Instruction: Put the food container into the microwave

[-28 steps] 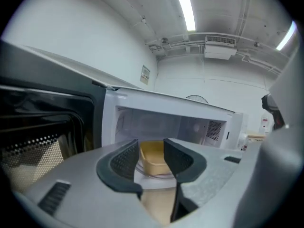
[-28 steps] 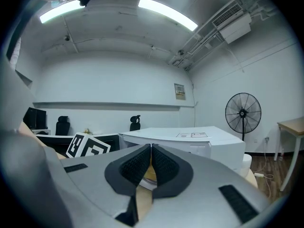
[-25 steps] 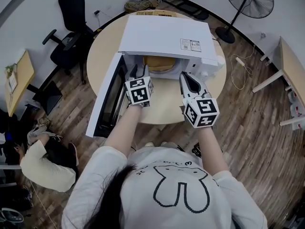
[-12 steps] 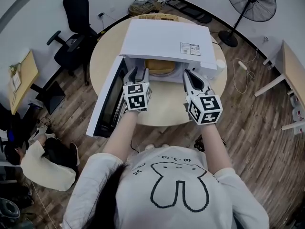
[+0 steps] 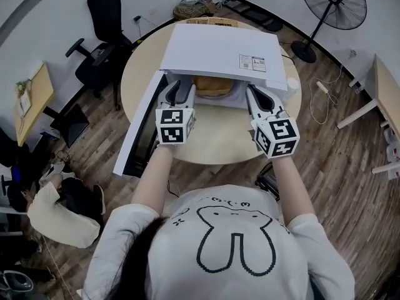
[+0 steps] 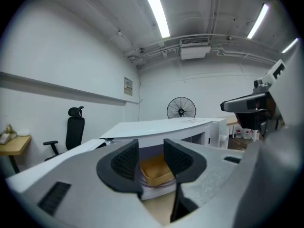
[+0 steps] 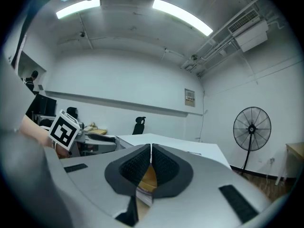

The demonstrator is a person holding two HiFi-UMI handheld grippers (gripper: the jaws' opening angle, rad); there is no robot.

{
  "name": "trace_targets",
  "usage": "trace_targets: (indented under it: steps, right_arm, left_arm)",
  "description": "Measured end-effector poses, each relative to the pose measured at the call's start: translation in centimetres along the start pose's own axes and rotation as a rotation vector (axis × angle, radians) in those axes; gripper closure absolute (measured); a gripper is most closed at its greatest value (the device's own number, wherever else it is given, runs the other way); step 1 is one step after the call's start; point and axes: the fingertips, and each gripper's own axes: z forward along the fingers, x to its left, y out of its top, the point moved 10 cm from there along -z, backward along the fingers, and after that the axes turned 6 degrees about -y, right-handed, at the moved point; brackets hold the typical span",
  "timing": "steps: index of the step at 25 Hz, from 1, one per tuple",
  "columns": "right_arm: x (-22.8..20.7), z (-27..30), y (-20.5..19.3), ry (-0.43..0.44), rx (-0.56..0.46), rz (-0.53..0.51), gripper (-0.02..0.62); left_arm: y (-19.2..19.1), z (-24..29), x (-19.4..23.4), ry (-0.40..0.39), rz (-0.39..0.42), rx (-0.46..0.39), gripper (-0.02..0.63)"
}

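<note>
- I count one microwave (image 5: 219,49) on the round bench (image 5: 215,139). Its door (image 5: 139,130) is swung wide open to the left.
- One tan food container (image 6: 154,170) sits inside the microwave's cavity, touching neither tool.
- I hold two tools, each with one black-and-white marker cube.
- The left hand-held gripper (image 5: 181,91) is just in front of the cavity's left side. Its jaws stand a little apart with nothing gripped, and the container shows through the gap, farther back.
- The right hand-held gripper (image 5: 261,99) is at the cavity's right side, near the front edge. Its jaws are closed tip to tip and hold nothing.
- One white label (image 5: 252,62) sits on the microwave's top, toward the right. Its print is too small for me to read.
- Around the bench I see one standing fan (image 5: 334,2) at far right and one black office chair (image 5: 103,24) at far left.
- One other person (image 5: 56,211) is down on the floor at near left.
</note>
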Motion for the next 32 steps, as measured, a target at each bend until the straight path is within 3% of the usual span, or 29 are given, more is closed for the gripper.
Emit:
trace_targets:
  steps: [12, 19, 24, 32]
  right_arm:
    - [-0.9, 0.8, 2.1, 0.060, -0.060, -0.060, 0.563]
    - [-1.3, -0.1, 3.3, 0.027, -0.113, -0.092, 0.563]
    - [-1.7, -1.0, 4.0, -0.011, -0.156, -0.102, 0.563]
    - [-1.4, -1.9, 4.5, -0.022, -0.188, -0.134, 0.563]
  left_arm:
    - [4.2, -2.0, 1.4, -0.020, 0.010, -0.130, 0.439]
    - [6.5, -3.6, 1.0, -0.023, 0.160, -0.181, 0.439]
    - [7.2, -4.9, 0.6, -0.018, 0.142, -0.235, 0.443]
    - [7.3, -6.0, 0.2, 0.012, 0.121, -0.287, 0.597]
